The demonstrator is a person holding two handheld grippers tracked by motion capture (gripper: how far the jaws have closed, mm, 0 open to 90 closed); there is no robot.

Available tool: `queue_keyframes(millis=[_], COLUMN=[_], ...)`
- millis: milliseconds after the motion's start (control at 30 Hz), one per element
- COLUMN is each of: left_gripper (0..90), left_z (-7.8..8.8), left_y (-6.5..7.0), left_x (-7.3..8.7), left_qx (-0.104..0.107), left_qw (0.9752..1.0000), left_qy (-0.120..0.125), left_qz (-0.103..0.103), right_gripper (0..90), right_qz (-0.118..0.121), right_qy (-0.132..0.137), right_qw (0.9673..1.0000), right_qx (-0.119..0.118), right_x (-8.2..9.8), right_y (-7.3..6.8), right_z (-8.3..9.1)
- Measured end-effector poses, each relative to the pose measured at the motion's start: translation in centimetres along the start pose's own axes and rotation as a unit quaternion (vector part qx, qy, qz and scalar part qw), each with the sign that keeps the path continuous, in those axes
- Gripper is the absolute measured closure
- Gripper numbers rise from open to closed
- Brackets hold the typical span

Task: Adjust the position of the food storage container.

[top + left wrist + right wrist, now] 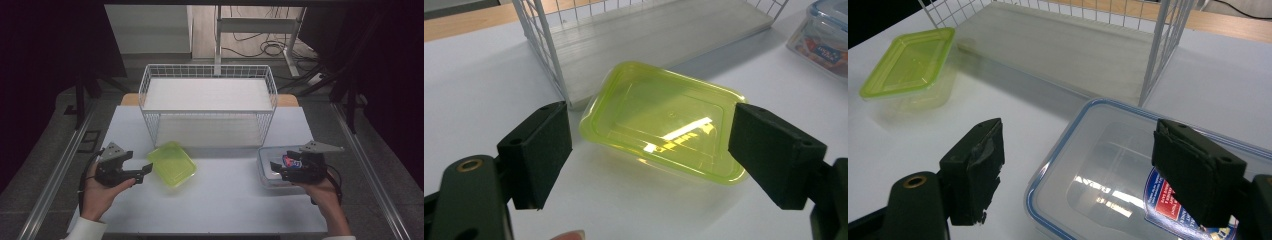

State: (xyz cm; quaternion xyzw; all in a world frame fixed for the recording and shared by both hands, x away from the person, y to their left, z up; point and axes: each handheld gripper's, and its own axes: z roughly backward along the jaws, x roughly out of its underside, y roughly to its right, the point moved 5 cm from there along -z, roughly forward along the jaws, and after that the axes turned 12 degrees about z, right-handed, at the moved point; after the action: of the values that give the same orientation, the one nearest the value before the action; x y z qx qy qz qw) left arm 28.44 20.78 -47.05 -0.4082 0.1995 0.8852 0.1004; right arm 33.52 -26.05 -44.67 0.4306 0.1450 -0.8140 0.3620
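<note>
Left gripper view has the left gripper (649, 155) wide open around nothing, facing the green container (664, 122) by the wire rack (544, 55). Looks light, slick plastic, so I'd pinch its rim. Right gripper (1098, 175) hangs open over the clear box (1108, 165).

High view: fixed above the near edge, facing forward and down across the whole surface (220, 200). Left gripper view: low, close, facing the green box (664, 122). Right gripper view: low, close over the clear box (1128, 170). Shared by all: green box, wire shelf (207, 102).
</note>
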Motion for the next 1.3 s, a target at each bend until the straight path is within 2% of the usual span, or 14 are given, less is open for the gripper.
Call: queue_keyframes(millis=[233, 500, 600, 667, 767, 900, 1100, 1233, 1267, 1300], left_gripper=[16.6, 15.6, 15.5, 15.5, 15.7, 15.7, 15.7, 15.6, 15.6, 15.6], left_z=[0.0, 0.1, 0.0, -0.1, -0.3, -0.4, -0.7, -0.7, -0.8, -0.8], left_y=[-0.1, 0.1, 0.1, 0.1, 0.2, 0.2, 0.1, -0.1, -0.2, -0.2], left_x=[0.1, 0.1, 0.2, 0.3, 0.4, 0.5, 0.7, 0.8, 0.9, 0.9], left_qx=[0.008, 0.010, 0.010, 0.011, 0.011, 0.012, 0.012, 0.010, 0.009, 0.009], left_qw=[0.9999, 0.9997, 0.9996, 0.9995, 0.9994, 0.9993, 0.9991, 0.9990, 0.9990, 0.9990], left_qy=[-0.008, -0.013, -0.018, -0.020, -0.025, -0.029, -0.036, -0.036, -0.038, -0.038], left_qz=[0.009, 0.017, 0.020, 0.021, 0.021, 0.020, 0.021, 0.023, 0.023, 0.023], right_gripper=[21.1, 23.3, 29.3, 36.6, 42.7, 47.8, 58.2, 71.2, 78.1, 81.7], right_qz=[0.000, -0.007, -0.003, -0.010, -0.019, -0.026, -0.034, -0.043, -0.045, -0.048], right_qy=[-0.005, -0.031, -0.055, -0.070, -0.080, -0.100, -0.137, -0.157, -0.165, -0.167], right_qw=[1.0000, 0.9995, 0.9983, 0.9971, 0.9960, 0.9933, 0.9866, 0.9815, 0.9785, 0.9778], right_qx=[-0.001, 0.007, 0.020, 0.027, 0.035, 0.051, 0.081, 0.101, 0.114, 0.116], right_x=[0.0, 0.2, 0.3, 0.4, 0.5, 0.6, 1.0, 1.6, 1.9, 2.0], right_y=[0.1, 0.7, 1.4, 2.0, 2.9, 4.1, 6.0, 7.4, 8.3, 8.7], right_z=[0.0, 0.2, 0.3, 0.6, 1.1, 1.3, 1.2, 1.1, 1.1, 1.1])
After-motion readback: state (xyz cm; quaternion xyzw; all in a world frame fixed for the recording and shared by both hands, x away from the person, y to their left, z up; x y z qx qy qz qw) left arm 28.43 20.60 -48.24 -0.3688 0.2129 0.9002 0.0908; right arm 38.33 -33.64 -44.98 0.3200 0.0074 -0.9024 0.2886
